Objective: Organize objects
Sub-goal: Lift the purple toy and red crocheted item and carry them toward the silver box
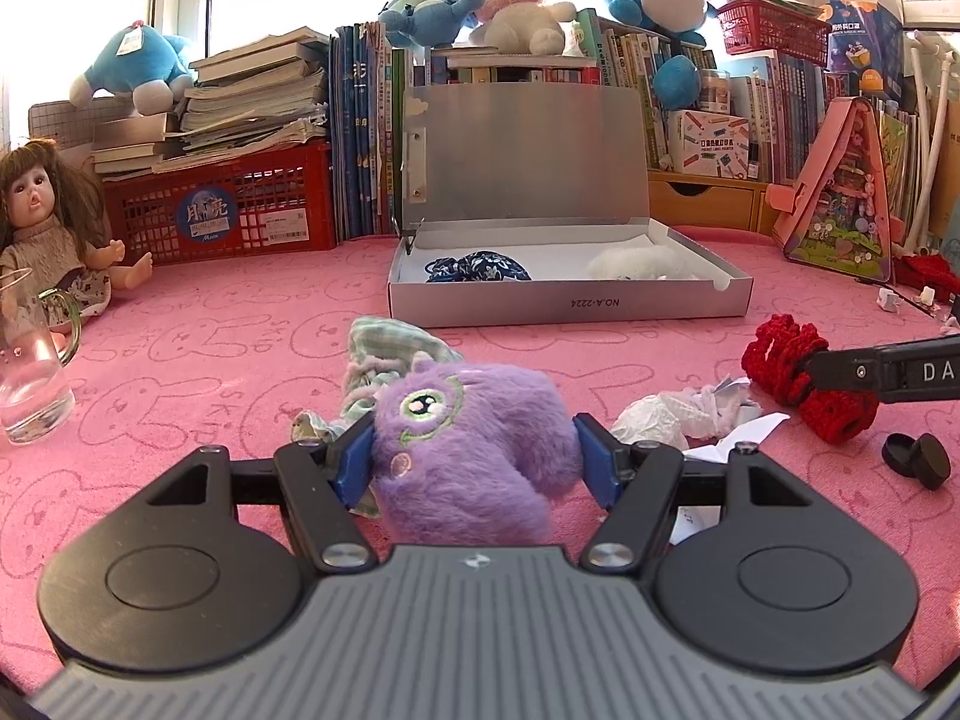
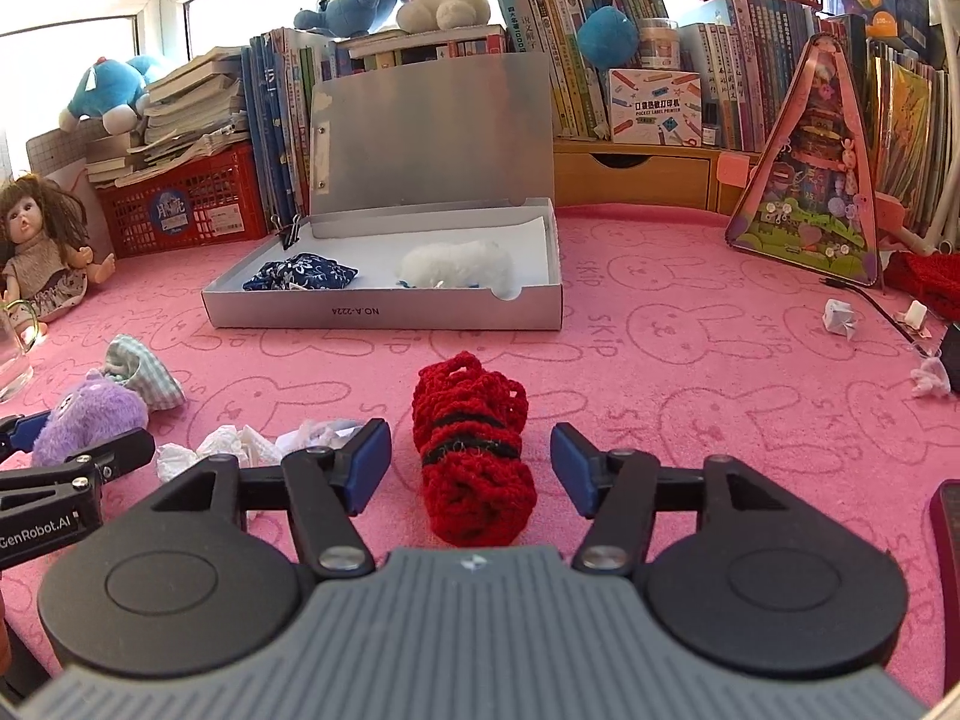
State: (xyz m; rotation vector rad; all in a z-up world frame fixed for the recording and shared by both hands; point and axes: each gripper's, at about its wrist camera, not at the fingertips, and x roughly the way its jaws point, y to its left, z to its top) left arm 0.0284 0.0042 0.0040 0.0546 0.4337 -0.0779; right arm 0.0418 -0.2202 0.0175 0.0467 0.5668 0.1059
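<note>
My left gripper [image 1: 474, 456] has its blue pads against both sides of a purple plush toy [image 1: 468, 444] that rests on the pink cloth; it also shows in the right wrist view [image 2: 90, 414]. My right gripper [image 2: 471, 462] is open around a red crocheted piece [image 2: 471, 450] lying between its fingers, with gaps on both sides. The red piece also shows in the left wrist view [image 1: 798, 378]. An open silver box [image 2: 384, 306] stands ahead, holding a blue floral pouch [image 2: 300, 273] and a white fluffy item [image 2: 456, 264].
A green checked cloth [image 1: 390, 354] lies just behind the purple toy. Crumpled white paper [image 1: 678, 414] sits between the grippers. A glass jug [image 1: 30, 372] and a doll [image 1: 48, 228] are at left. Black caps [image 1: 918, 459] lie at right. Books, crates and plush toys line the back.
</note>
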